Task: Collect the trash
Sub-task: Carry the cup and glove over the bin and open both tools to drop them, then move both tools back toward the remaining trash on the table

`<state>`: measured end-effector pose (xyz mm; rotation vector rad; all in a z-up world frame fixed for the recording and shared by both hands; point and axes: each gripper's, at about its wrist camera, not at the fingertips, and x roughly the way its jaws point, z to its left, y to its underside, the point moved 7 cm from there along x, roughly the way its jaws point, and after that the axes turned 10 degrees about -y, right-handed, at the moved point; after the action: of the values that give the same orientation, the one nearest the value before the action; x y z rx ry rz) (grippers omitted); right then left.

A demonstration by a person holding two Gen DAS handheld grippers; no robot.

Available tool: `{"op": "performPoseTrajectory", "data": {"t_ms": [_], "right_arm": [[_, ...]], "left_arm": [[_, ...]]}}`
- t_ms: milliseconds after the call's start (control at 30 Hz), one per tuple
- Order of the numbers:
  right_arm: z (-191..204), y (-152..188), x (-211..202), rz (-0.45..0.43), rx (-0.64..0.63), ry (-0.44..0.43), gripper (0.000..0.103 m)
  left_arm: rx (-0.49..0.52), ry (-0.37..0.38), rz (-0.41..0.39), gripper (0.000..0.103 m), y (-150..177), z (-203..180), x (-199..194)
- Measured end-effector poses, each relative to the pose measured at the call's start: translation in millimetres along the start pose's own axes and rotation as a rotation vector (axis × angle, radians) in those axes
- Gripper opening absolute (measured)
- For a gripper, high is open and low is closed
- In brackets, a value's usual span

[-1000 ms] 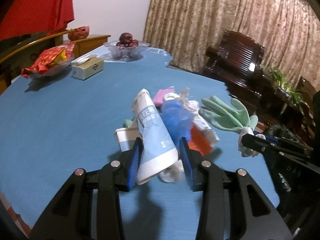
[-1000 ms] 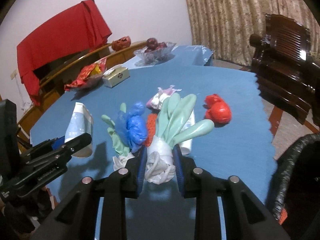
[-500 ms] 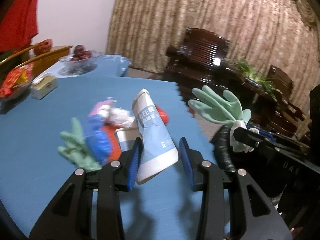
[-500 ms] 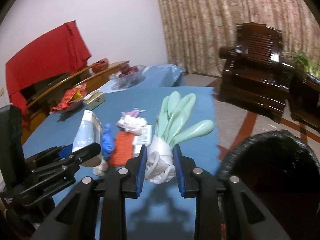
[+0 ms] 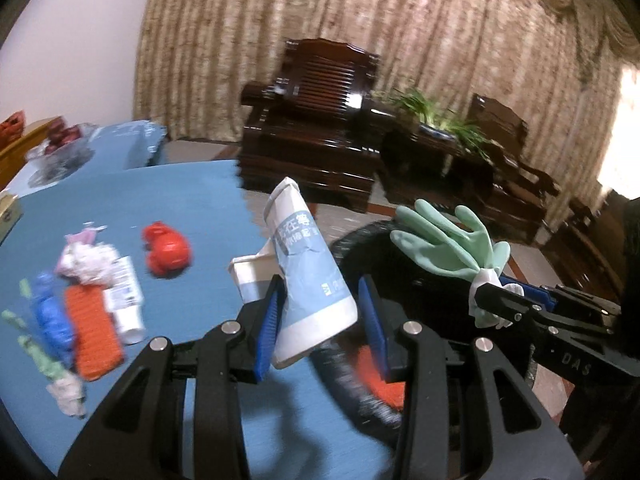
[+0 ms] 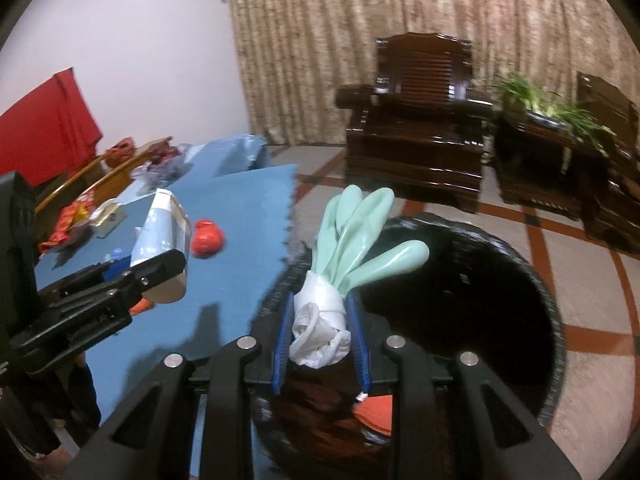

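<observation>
Landmark: black trash bin (image 6: 532,280), standing on the floor off the right edge of the blue table (image 5: 192,200).

Far left of the bin, on the table: a pale green glove (image 5: 38,356), a blue crumpled bag (image 5: 52,320), an orange ribbed piece (image 5: 94,336), a white tube (image 5: 126,306) and a pink-white wad (image 5: 86,258), clustered and touching. A red crumpled item (image 5: 168,250) lies apart from the cluster, nearer the bin.

Left gripper (image 5: 320,316): jaws partly spread, blue pads pinching a crushed paper cup (image 5: 308,276). Cup is off the table, at the table edge beside the bin rim. Long axis tilted; wide rim toward the camera and lower right, flattened end up and away to the left.

Right gripper (image 6: 320,340): jaws pressed in, pinching the bunched white cuff of a green rubber glove (image 6: 360,236). Glove is above the bin's left rim; long axis runs away from the camera, fingers fanned up and to the right, over the bin opening. An orange scrap (image 6: 376,412) is visible inside the bin.

Room: tiled floor with red lines (image 6: 580,264), dark carved wooden chair (image 6: 420,128), potted green plant (image 6: 548,104), beige patterned curtain (image 6: 400,8), white wall (image 6: 140,40), red cloth (image 6: 44,128) far left of the bin.
</observation>
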<state>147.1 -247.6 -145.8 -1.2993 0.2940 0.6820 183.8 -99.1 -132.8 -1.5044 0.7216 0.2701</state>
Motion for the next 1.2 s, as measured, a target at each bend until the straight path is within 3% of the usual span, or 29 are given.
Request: {"op": "performPoseTrajectory", "data": {"t_ms": [400,533,600,733,800,900,1000,1200], "right_arm": [[-54,23,-5,0.033,0.081,0.097,0.027],[-66,29,-3,0.049,0.099,0.128,0.03],[-70,31,-6,0.043,0.101,0.145,0.038],[-76,30,-10,0.029,0.107,0.174,0.056],[-76,30,-11,0.02,0.108,0.186,0.078],[-71,25,-11,0.004,0.099,0.179,0.091],[-60,19,-9,-0.007,0.091,0.163,0.097],[-26,10,5,-0.014,0.078,0.09,0.097]], "left_arm": [[0.08,0.137,0.058,0.038,5,-79,49],[0.087,0.175,0.083,0.046,8,-92,60],[0.078,0.18,0.087,0.058,7,-90,61],[0.066,0.156,0.076,0.07,5,-80,57],[0.053,0.14,0.072,0.075,2,-70,54],[0.031,0.095,0.058,0.085,0,-49,45],[-0.001,0.036,0.048,0.09,1,-23,33],[-0.055,-0.085,0.035,0.091,7,38,4]]}}
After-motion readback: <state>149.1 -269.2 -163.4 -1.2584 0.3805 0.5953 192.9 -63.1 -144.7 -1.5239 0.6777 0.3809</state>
